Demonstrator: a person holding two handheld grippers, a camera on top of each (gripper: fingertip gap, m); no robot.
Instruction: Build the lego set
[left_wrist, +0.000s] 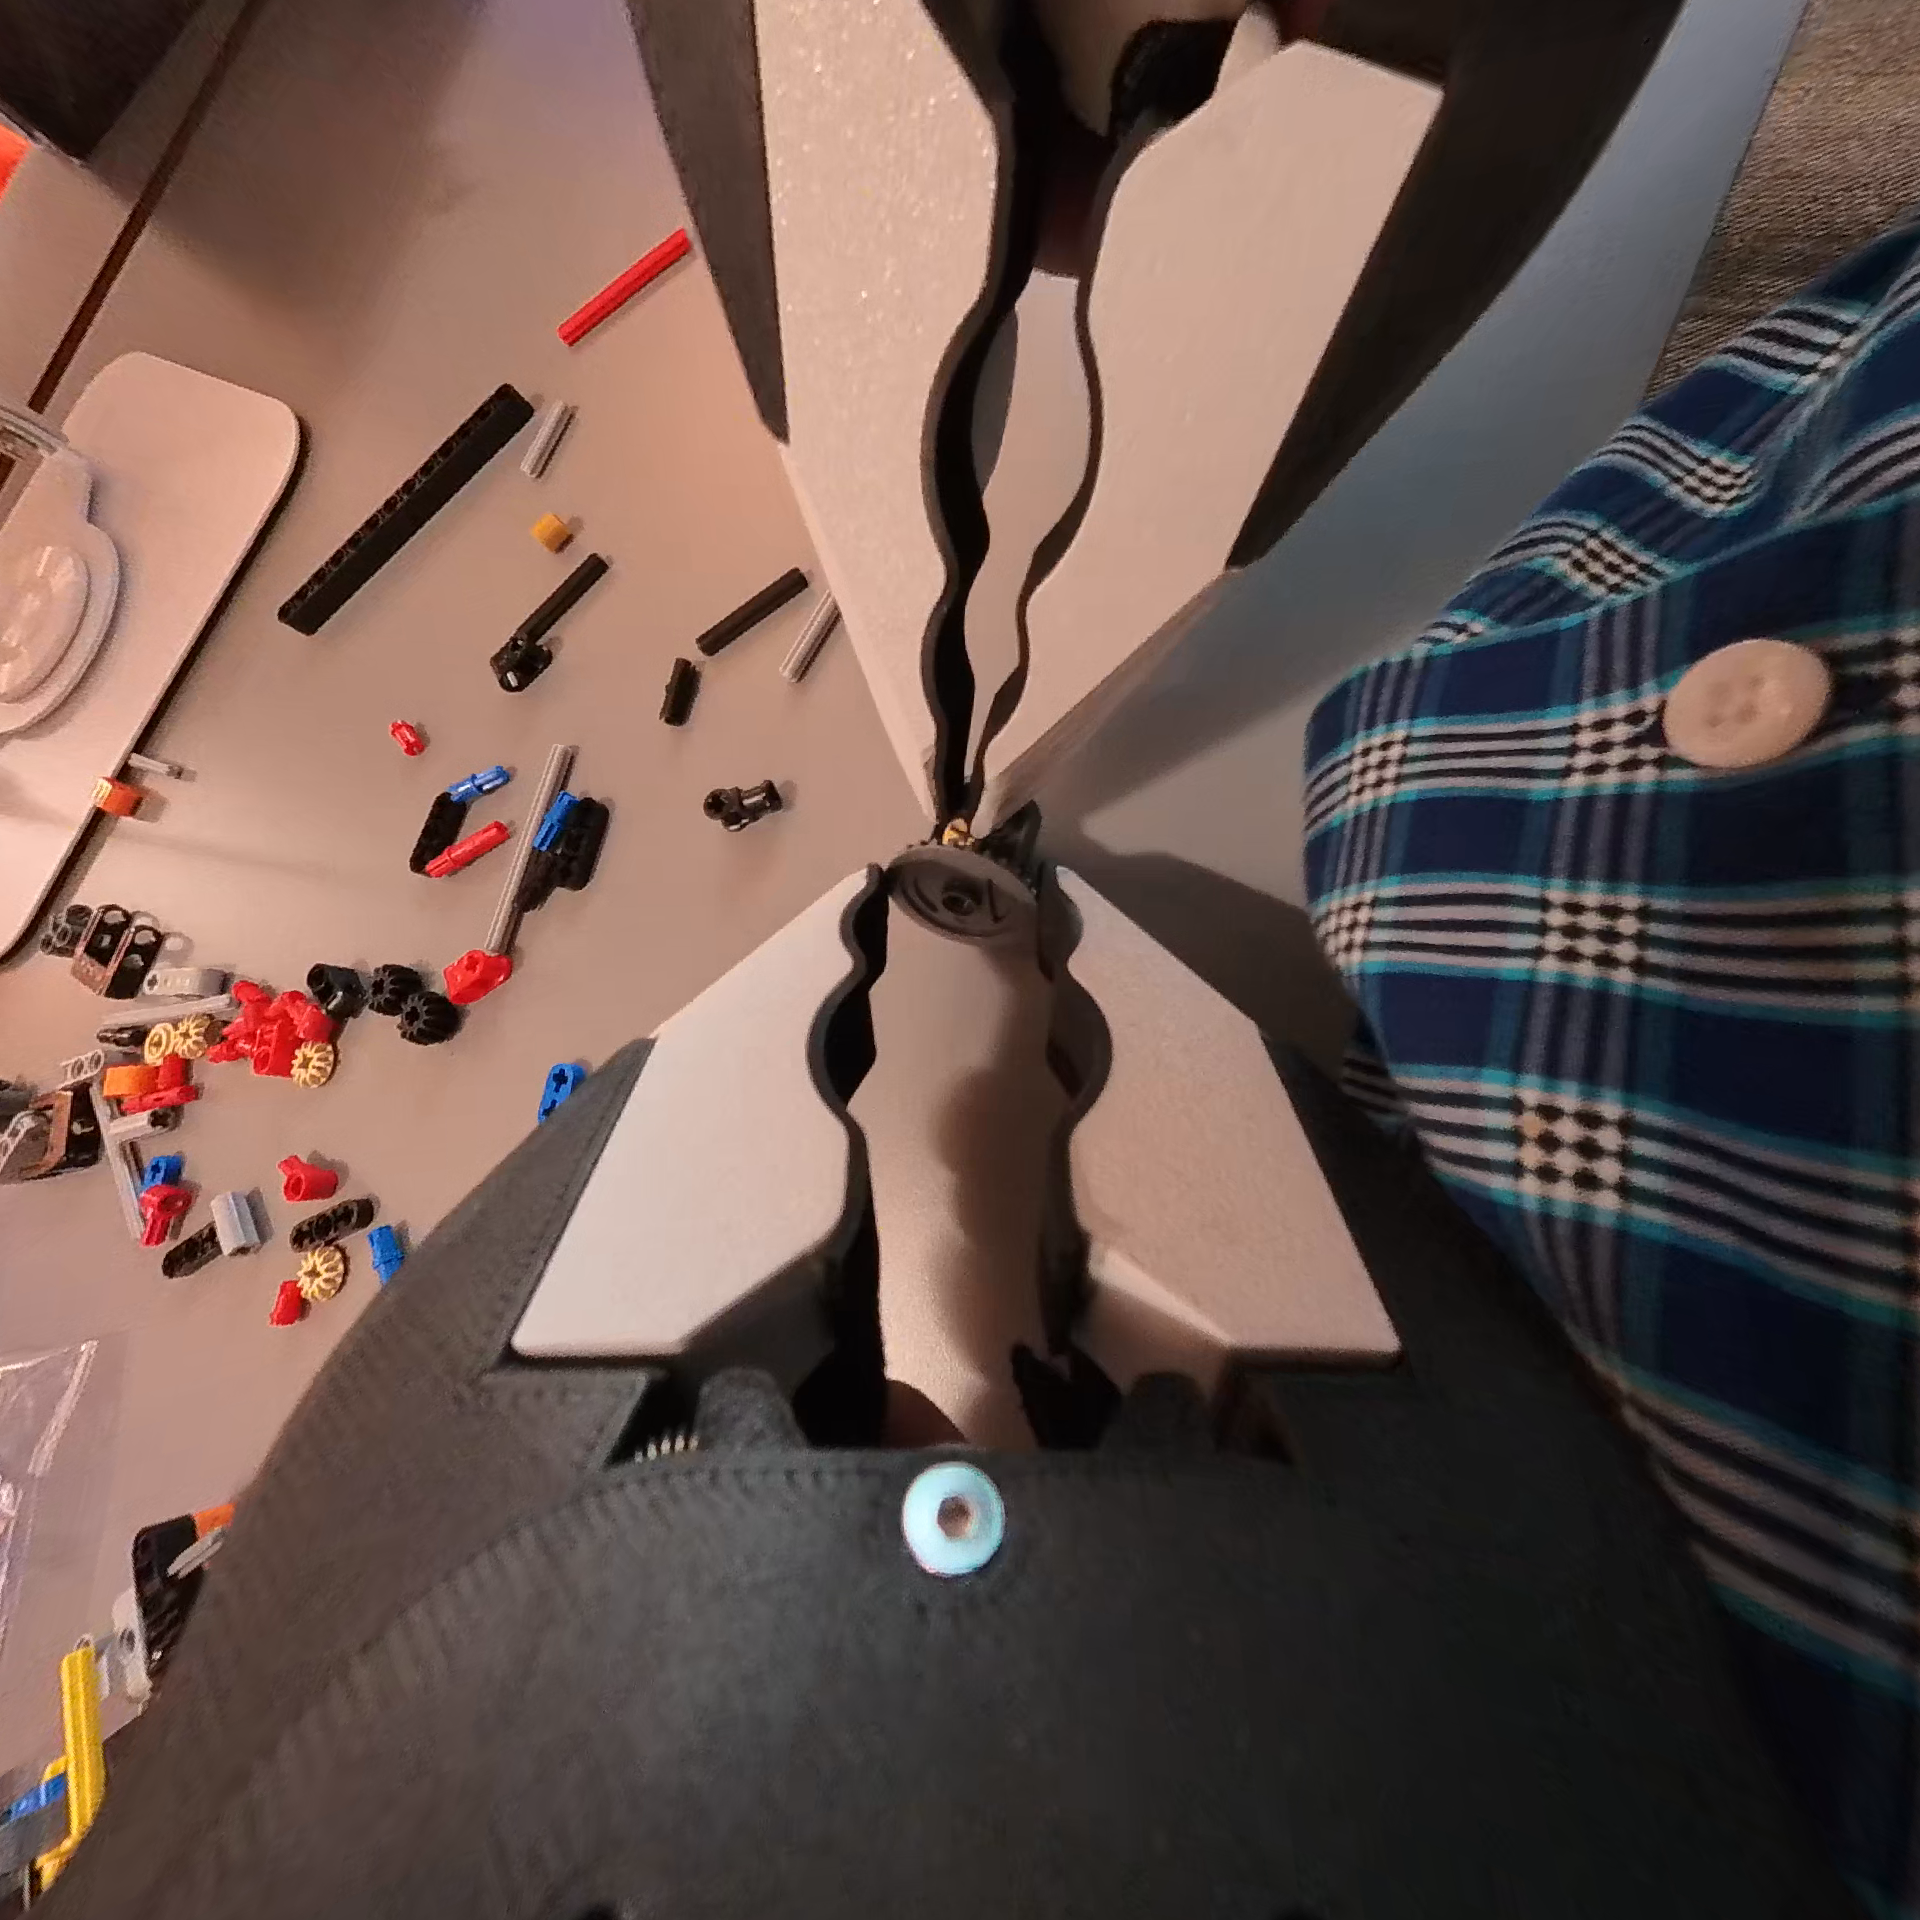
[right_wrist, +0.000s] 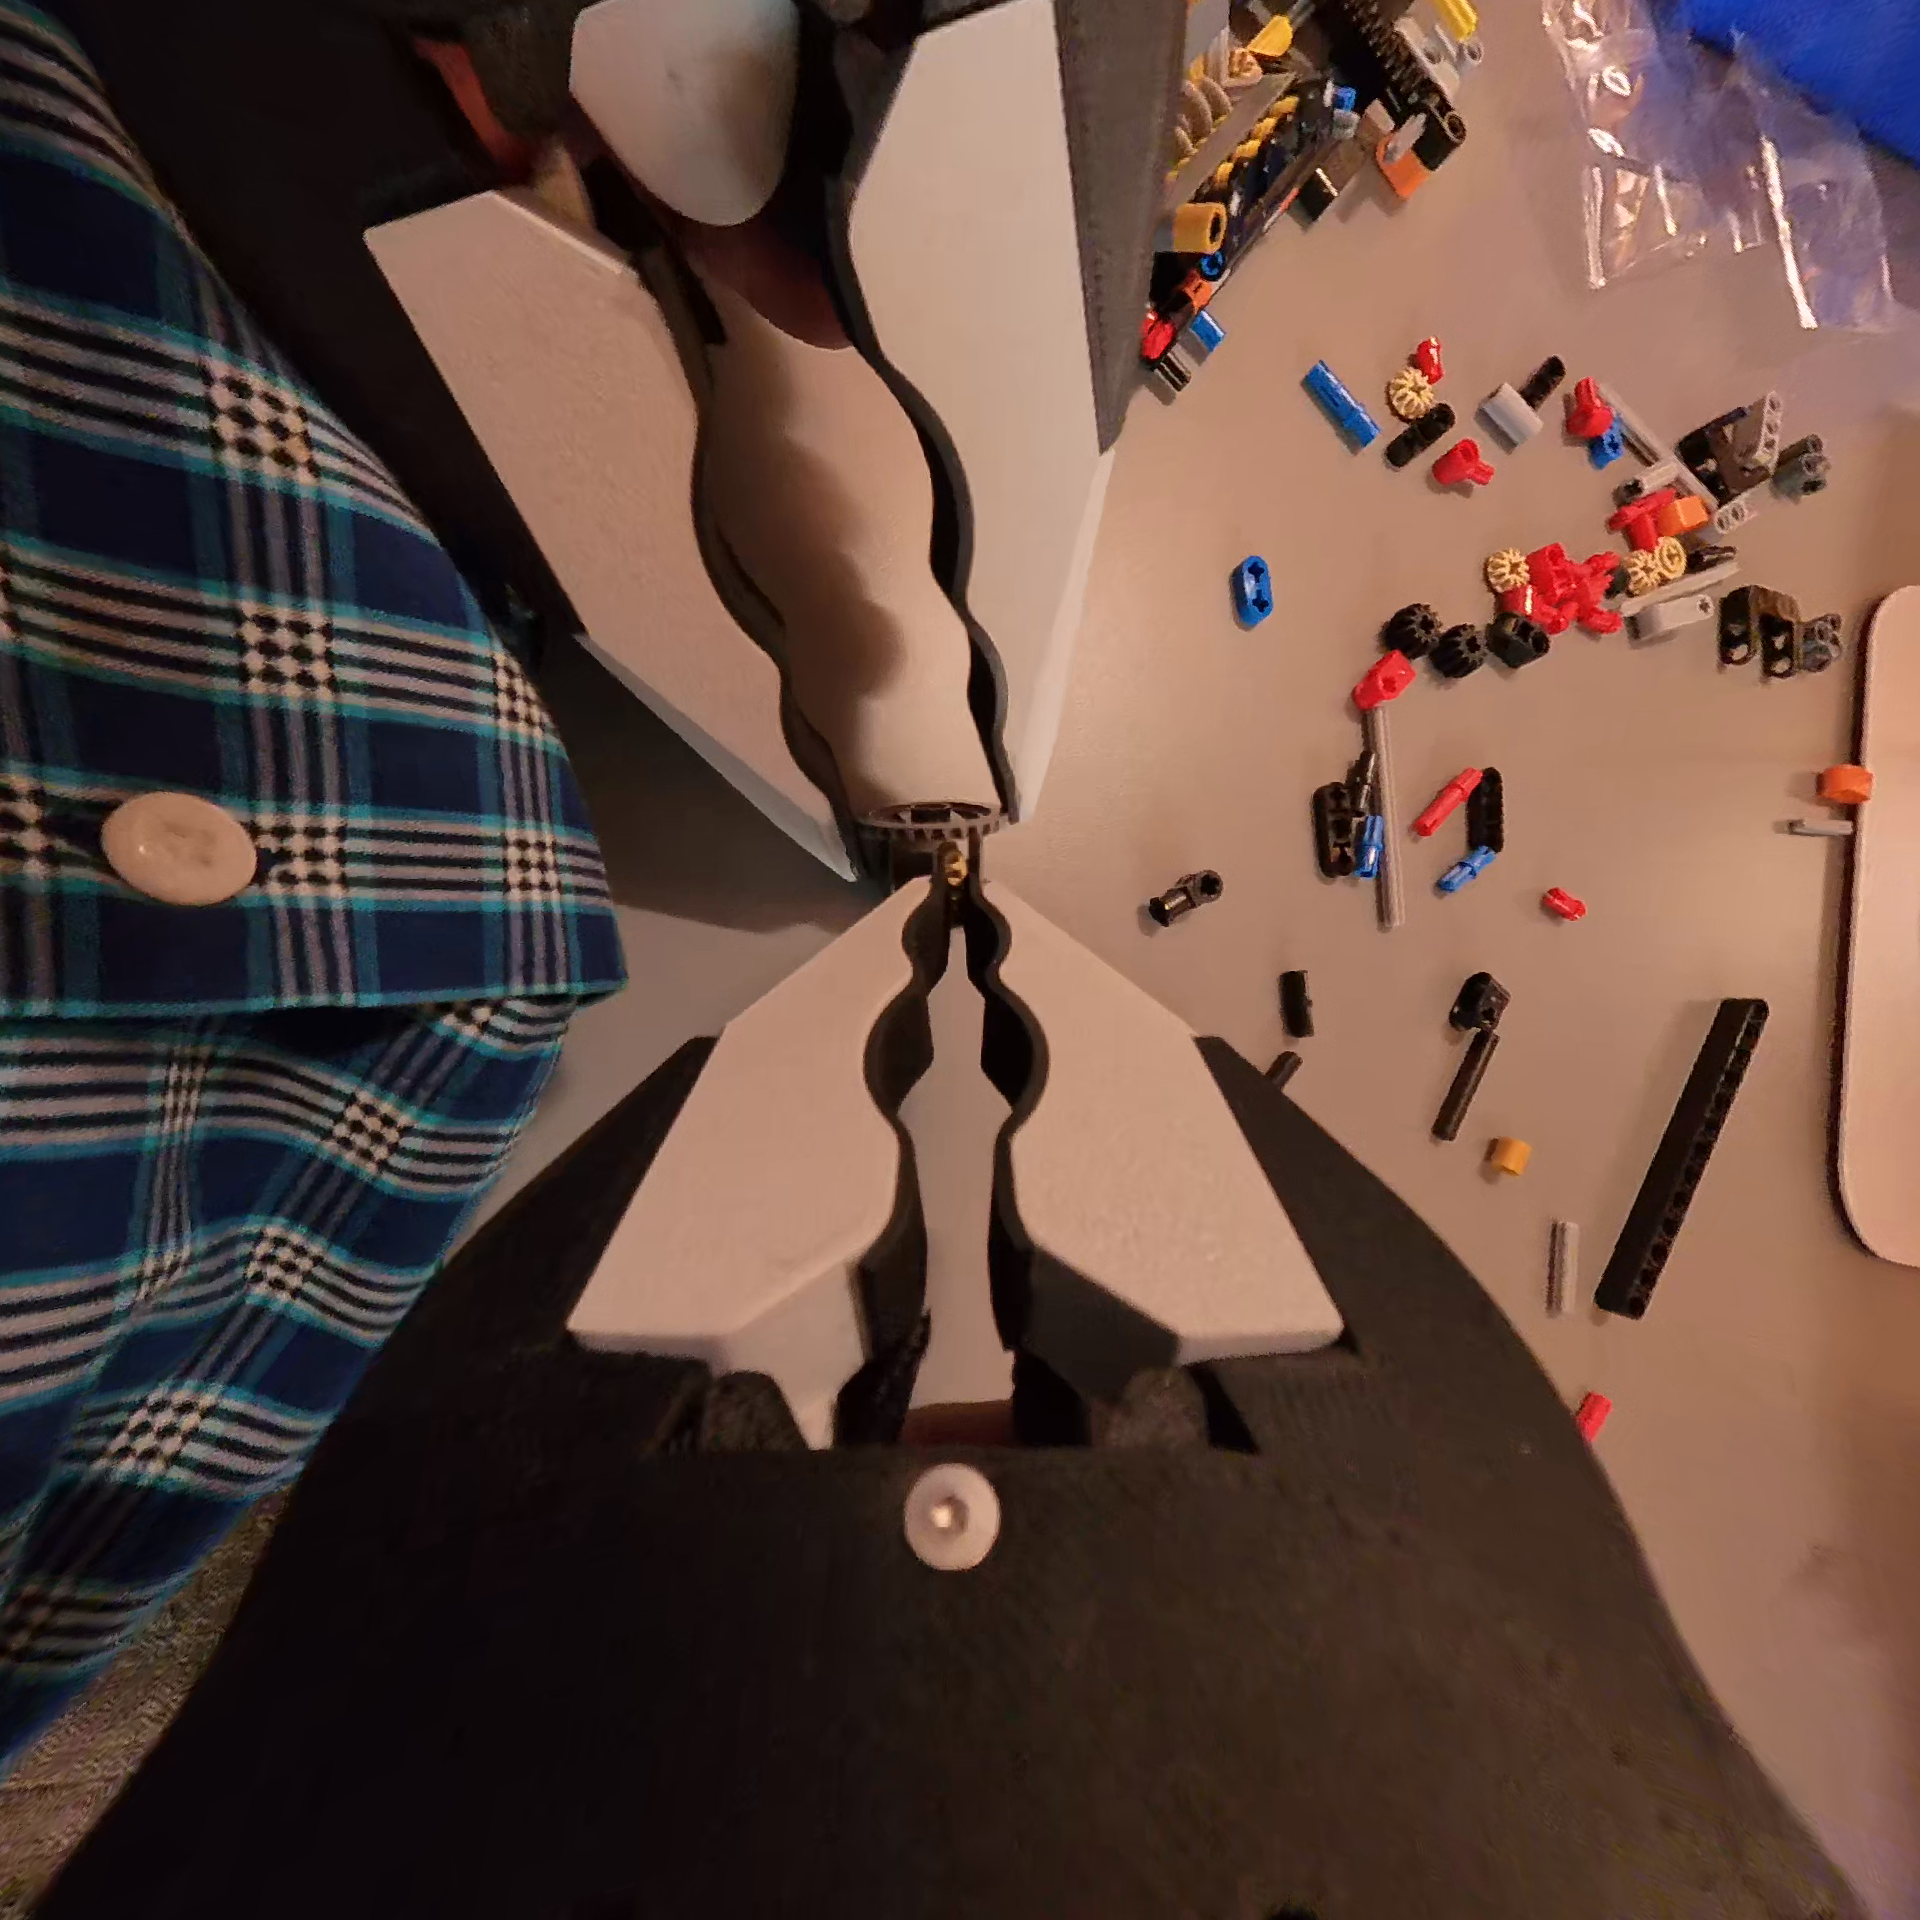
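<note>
Surface: a beige table is being used, strewn with loose parts.
Gear: a dark grey toothed disc is being clenched mid-air by the left gripper.
Pin: a small tan peg is being pinched by the right gripper, nearly closed, touching the gear.
Risk: misalignment is likely being courted; the peg could be squeezed out and dropped.

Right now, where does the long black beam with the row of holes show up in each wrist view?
Left wrist view: long black beam lies upper left, slanting on the table.
Right wrist view: same beam lies right of centre, low, nearly upright in the picture.
Shared landmark: small tan bush beside it.
</note>
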